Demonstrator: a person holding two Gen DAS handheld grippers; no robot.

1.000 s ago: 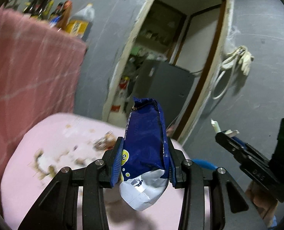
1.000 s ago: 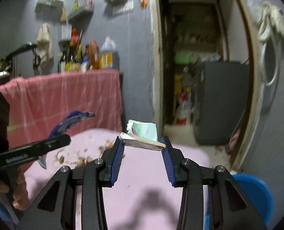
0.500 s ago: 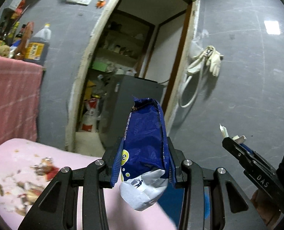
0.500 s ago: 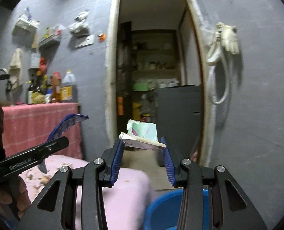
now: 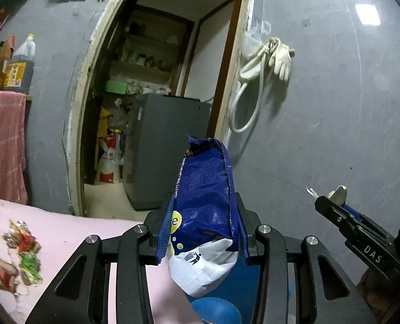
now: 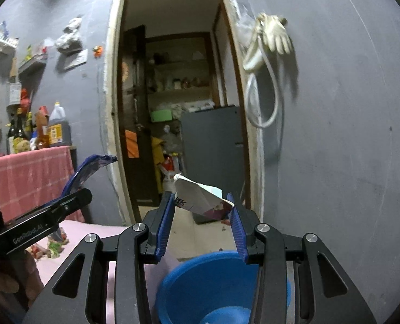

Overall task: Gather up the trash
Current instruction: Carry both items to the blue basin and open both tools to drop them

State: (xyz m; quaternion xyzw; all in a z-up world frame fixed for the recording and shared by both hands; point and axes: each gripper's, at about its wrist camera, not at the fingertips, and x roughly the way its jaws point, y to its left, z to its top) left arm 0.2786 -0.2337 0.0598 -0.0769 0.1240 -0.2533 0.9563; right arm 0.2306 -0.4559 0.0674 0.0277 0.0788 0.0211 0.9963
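Observation:
My left gripper [image 5: 203,229] is shut on a blue and white snack bag [image 5: 205,210], held upright in the air past the right end of the pink table [image 5: 73,232]. My right gripper [image 6: 202,224] is shut on a crumpled white paper carton [image 6: 200,198] and holds it above a blue bucket [image 6: 213,291] on the floor. The bucket also shows below the bag in the left wrist view [image 5: 216,310]. The left gripper with the bag shows at the left of the right wrist view [image 6: 64,202]; the right gripper shows at the right of the left wrist view [image 5: 335,202].
Food scraps and wrappers [image 5: 19,253] lie on the pink table. A pink-clothed counter [image 6: 32,178] with bottles [image 6: 56,129] stands at the left. An open doorway [image 6: 172,108] leads to a cluttered store room with a grey cabinet [image 5: 167,148]. Gloves and a hose [image 6: 270,43] hang on the grey wall.
Both grippers have swung right, away from the table, toward the doorway and the blue bucket. The carton has tilted between the right fingers. Both grips still hold.

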